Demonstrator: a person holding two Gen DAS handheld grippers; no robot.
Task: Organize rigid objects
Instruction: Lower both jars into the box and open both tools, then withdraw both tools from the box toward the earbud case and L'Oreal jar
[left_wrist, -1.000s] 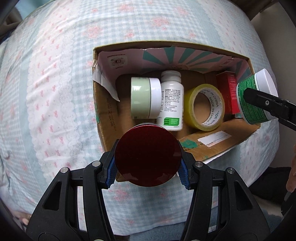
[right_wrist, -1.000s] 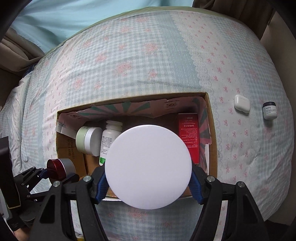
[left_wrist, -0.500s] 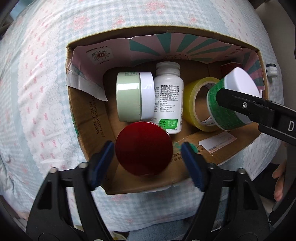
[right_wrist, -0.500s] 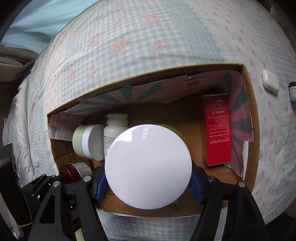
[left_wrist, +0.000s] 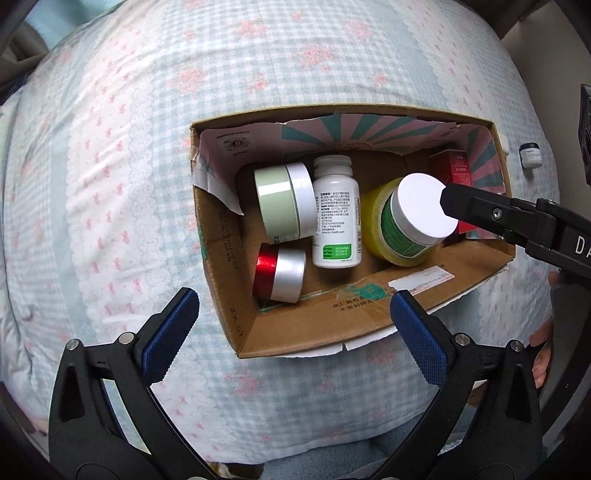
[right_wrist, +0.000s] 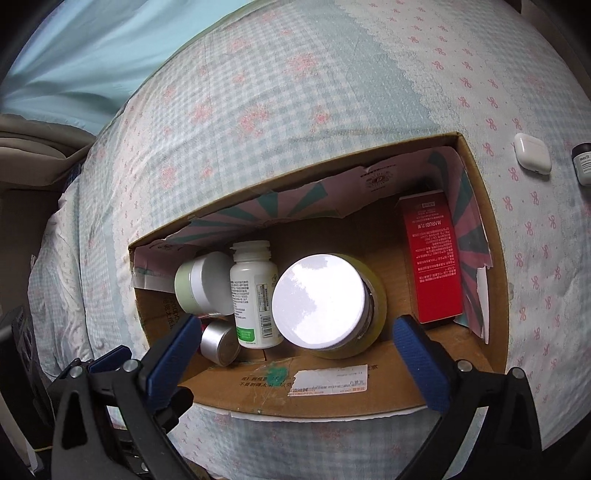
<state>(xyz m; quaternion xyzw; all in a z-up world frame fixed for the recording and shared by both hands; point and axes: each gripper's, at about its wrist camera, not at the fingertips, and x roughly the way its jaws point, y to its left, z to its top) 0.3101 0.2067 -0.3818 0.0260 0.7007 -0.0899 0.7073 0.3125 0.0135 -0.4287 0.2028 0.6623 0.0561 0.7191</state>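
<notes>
Left gripper: fingers spread wide, nothing between them, above the box's near wall. Right gripper: jaws opening, pads clear of the white-lidded jar. Jar sits on the tape roll inside the box. Red-lidded jar lies on its side beside the white bottle. Box rests on the bed.

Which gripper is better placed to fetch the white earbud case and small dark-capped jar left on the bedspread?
Right. The earbud case and small jar lie beyond the box's right wall, on the opening, empty right gripper's side; the left gripper sits over the opposite end.
</notes>
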